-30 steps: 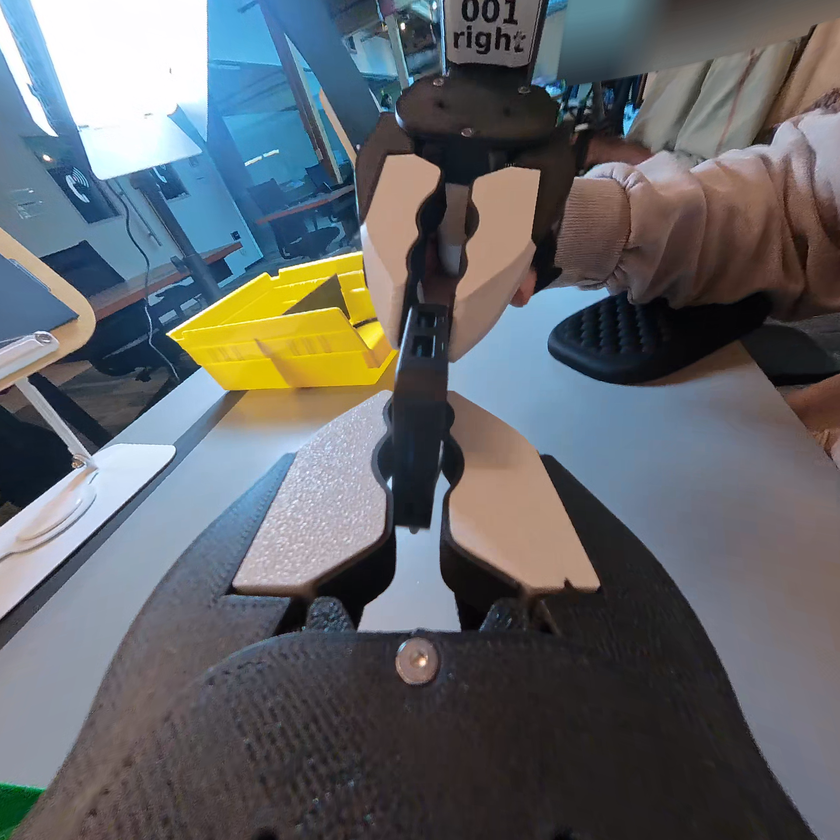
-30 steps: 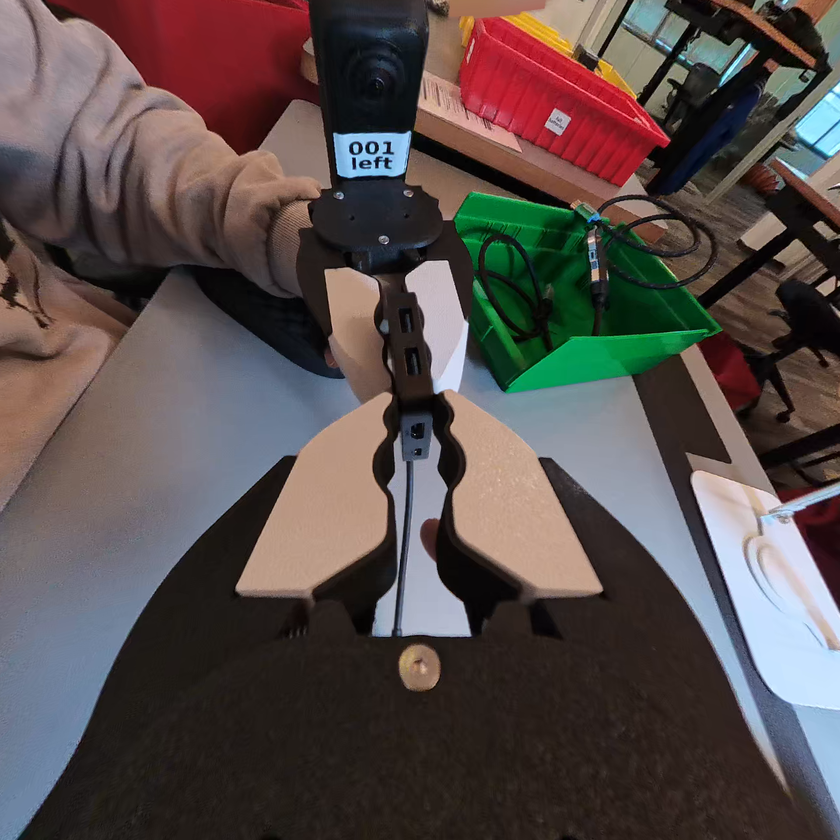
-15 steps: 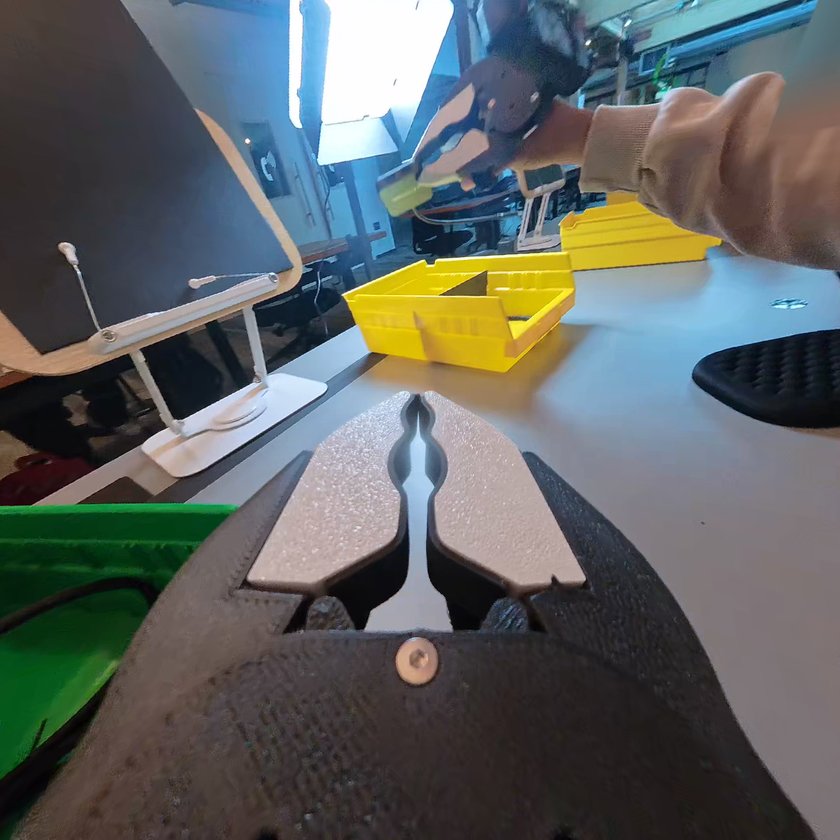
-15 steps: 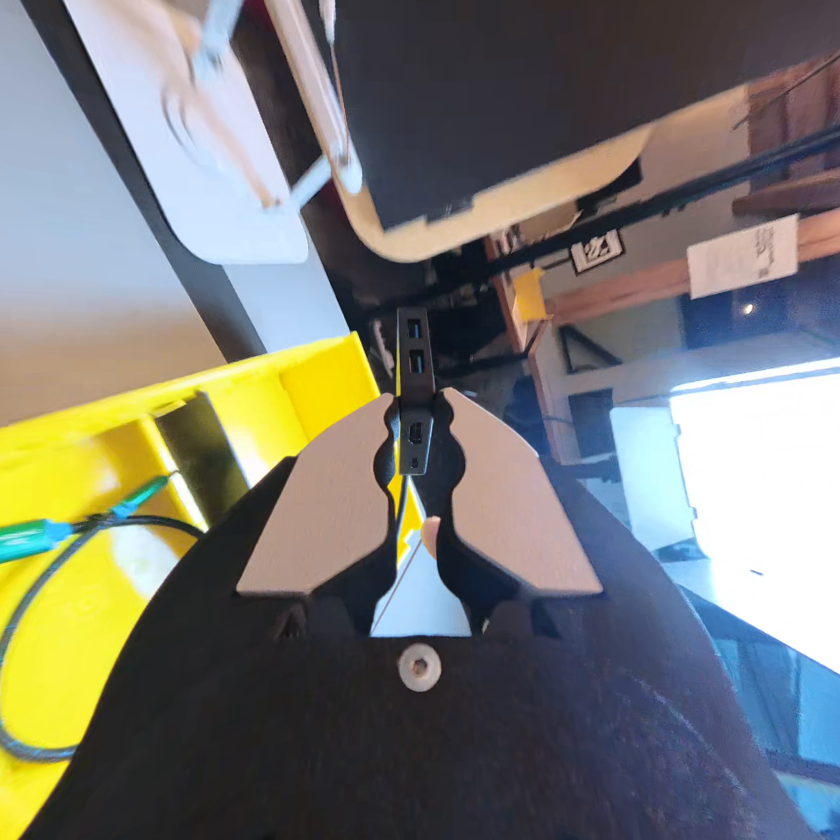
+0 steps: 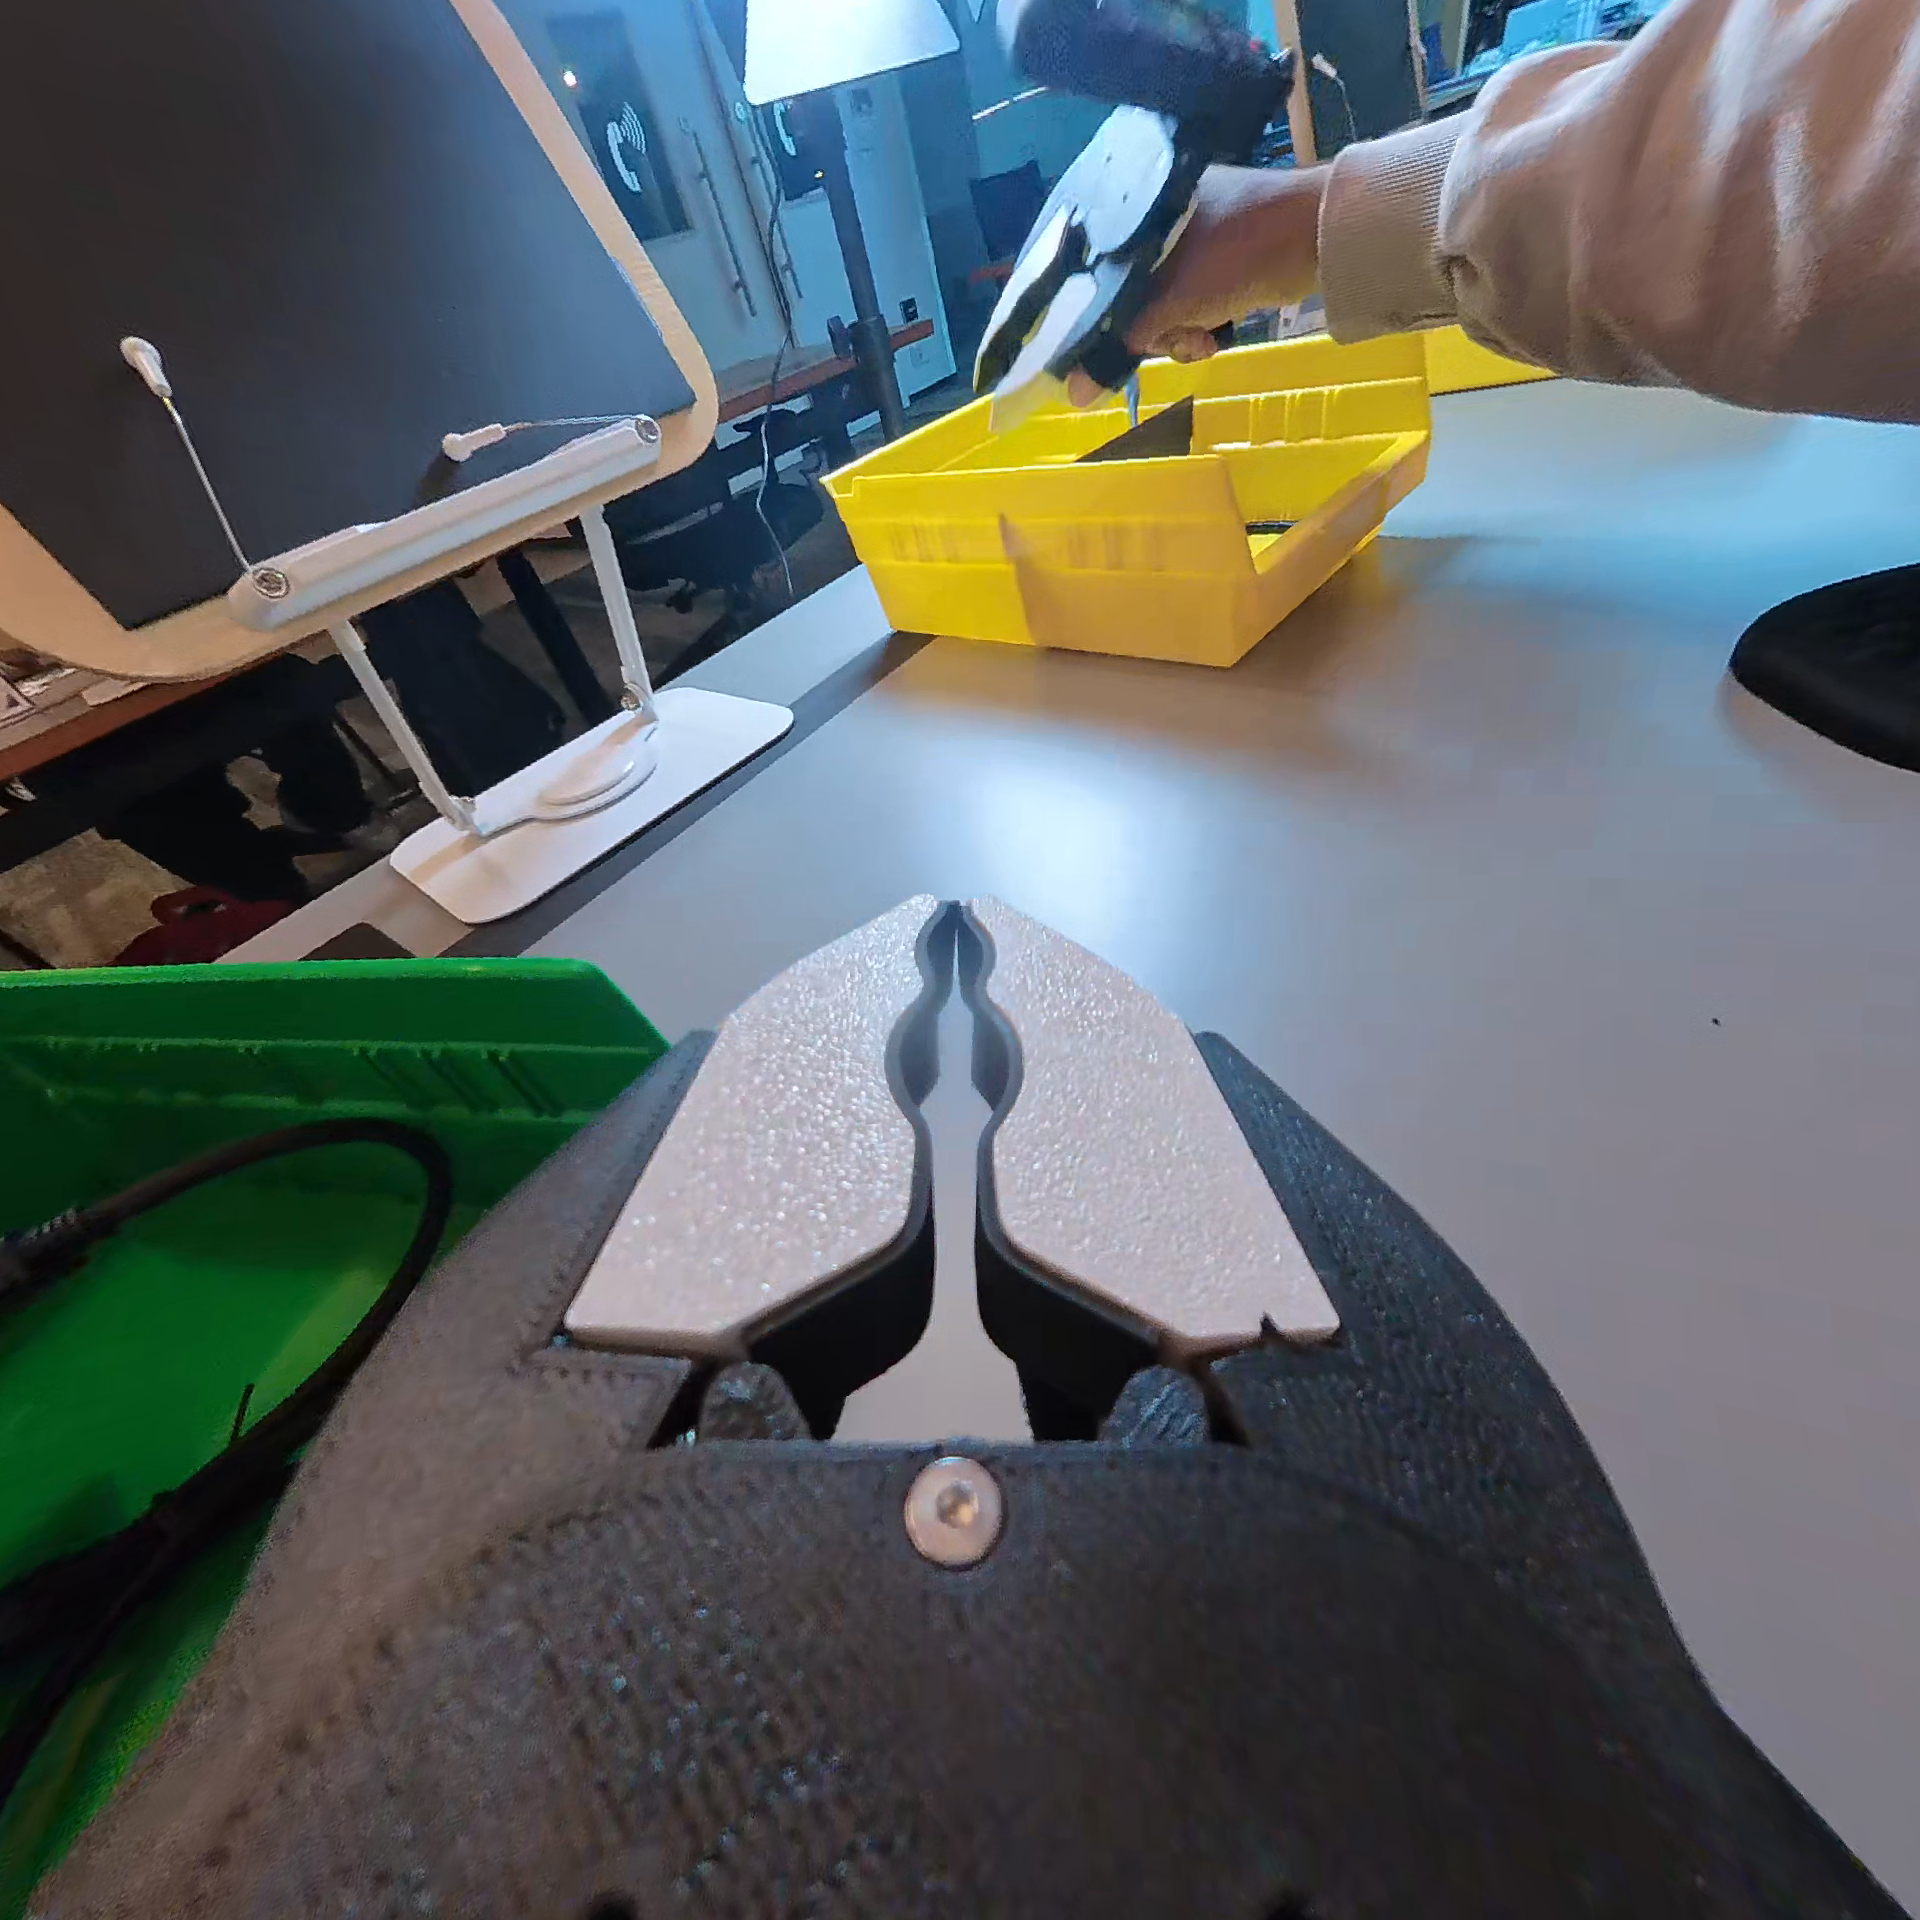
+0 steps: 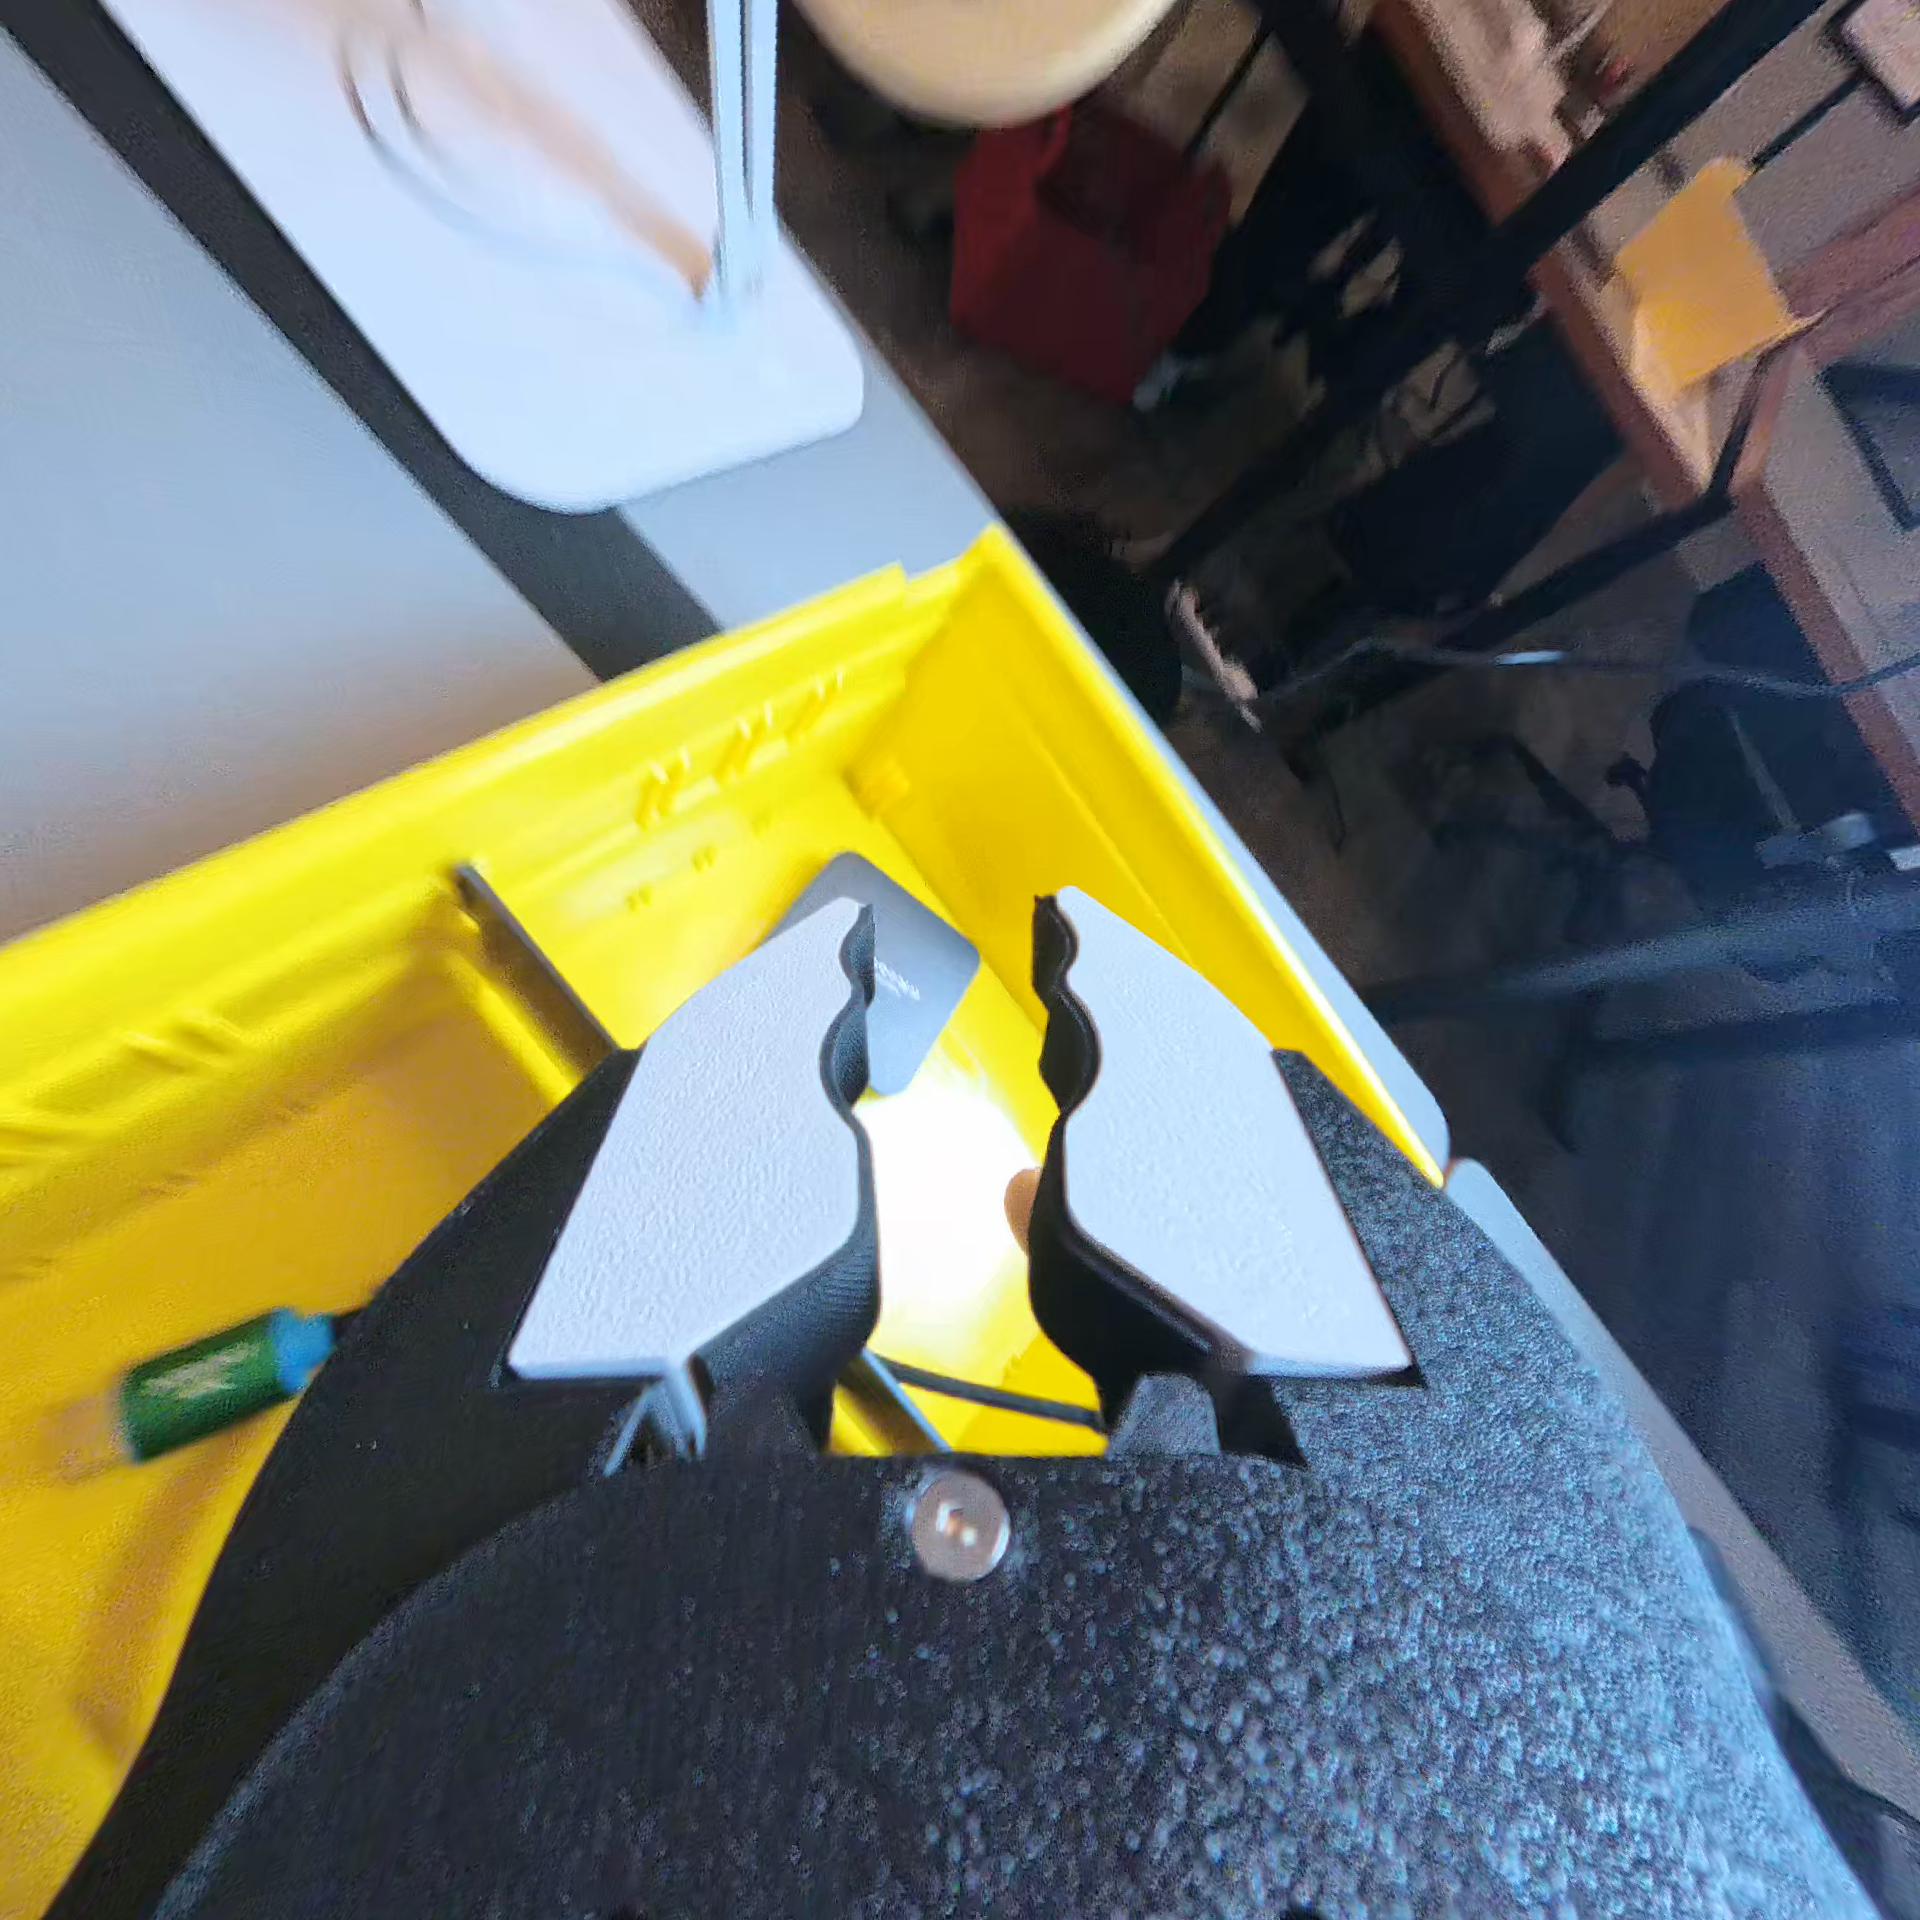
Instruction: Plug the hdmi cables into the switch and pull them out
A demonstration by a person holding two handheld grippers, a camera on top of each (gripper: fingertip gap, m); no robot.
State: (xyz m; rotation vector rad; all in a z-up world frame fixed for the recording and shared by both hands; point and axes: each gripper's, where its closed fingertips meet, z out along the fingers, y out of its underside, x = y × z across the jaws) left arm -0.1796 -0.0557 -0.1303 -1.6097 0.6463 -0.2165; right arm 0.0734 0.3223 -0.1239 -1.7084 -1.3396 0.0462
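Note:
In the right wrist view, my right gripper (image 6: pixel 951 914) is open over the yellow bin (image 6: pixel 312 935). The dark grey switch (image 6: pixel 920 997) lies on the bin floor below the gap, partly behind the left finger (image 6: pixel 727 1143). A green and blue HDMI plug (image 6: pixel 208 1382) lies in the neighbouring compartment, and a thin black cable (image 6: pixel 987 1392) shows near the gripper's base. In the left wrist view, my left gripper (image 5: pixel 956 914) is shut and empty, low over the grey table (image 5: pixel 1351 883). The right gripper (image 5: pixel 992 390) hangs over the yellow bin (image 5: pixel 1132 582) far ahead.
A green bin (image 5: pixel 260 1049) with a black cable (image 5: pixel 343 1143) sits just left of my left gripper. A dark board on a white stand (image 5: pixel 582 800) stands at the table's left edge. A black pad (image 5: pixel 1849 675) lies to the right. A sleeved arm (image 5: pixel 1662 187) reaches across. Left tips to right tips: about 45 centimetres.
The left gripper let go of the switch, shut and swung left beside the green bin. The right gripper carried the switch to the yellow bin and opened; the switch now lies in the bin.

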